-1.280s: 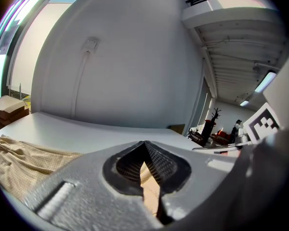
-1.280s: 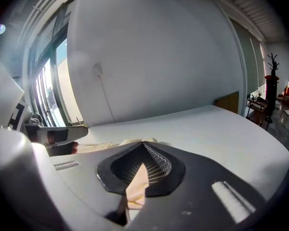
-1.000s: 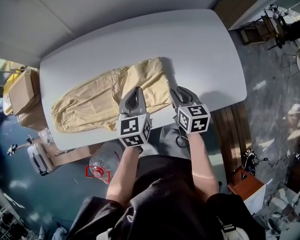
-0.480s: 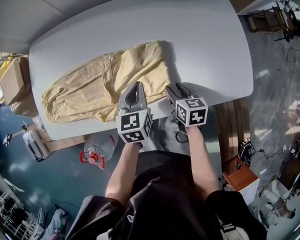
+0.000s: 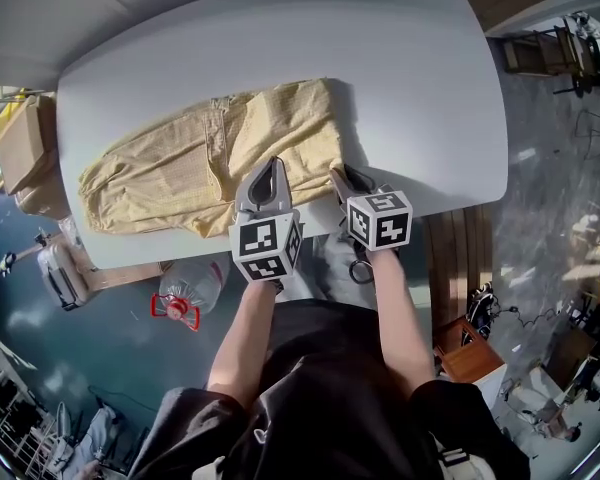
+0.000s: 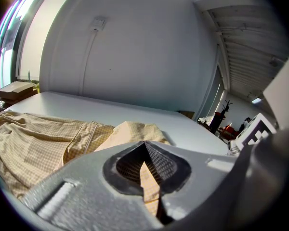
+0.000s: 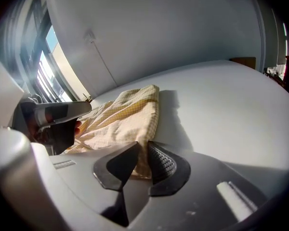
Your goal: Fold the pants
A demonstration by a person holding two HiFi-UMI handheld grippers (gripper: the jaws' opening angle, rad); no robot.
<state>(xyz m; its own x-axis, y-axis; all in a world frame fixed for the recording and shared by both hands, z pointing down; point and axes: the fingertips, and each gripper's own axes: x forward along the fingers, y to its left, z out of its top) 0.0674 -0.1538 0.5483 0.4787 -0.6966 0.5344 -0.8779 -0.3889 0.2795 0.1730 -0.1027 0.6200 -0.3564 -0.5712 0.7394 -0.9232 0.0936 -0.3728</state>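
Tan checked pants (image 5: 180, 168) lie across the white table (image 5: 420, 88), doubled over, with their right end near the table's front edge. My left gripper (image 5: 270, 164) is shut on the pants' near edge; a strip of cloth (image 6: 149, 177) shows between its jaws in the left gripper view (image 6: 144, 144). My right gripper (image 5: 338, 176) sits at the right corner of the pants (image 7: 125, 114). Its jaws have just been closing, and in the right gripper view (image 7: 143, 149) the cloth edge is pinched between them.
The table's front edge runs just under both grippers. A cardboard box (image 5: 20, 153) stands past the table's left end. A large water bottle (image 5: 190, 293) lies on the floor below. Wooden furniture (image 5: 465, 253) stands at the right.
Both grippers have come down onto the pants' near edge. The right jaws, earlier wider above the corner, now hold the cloth.
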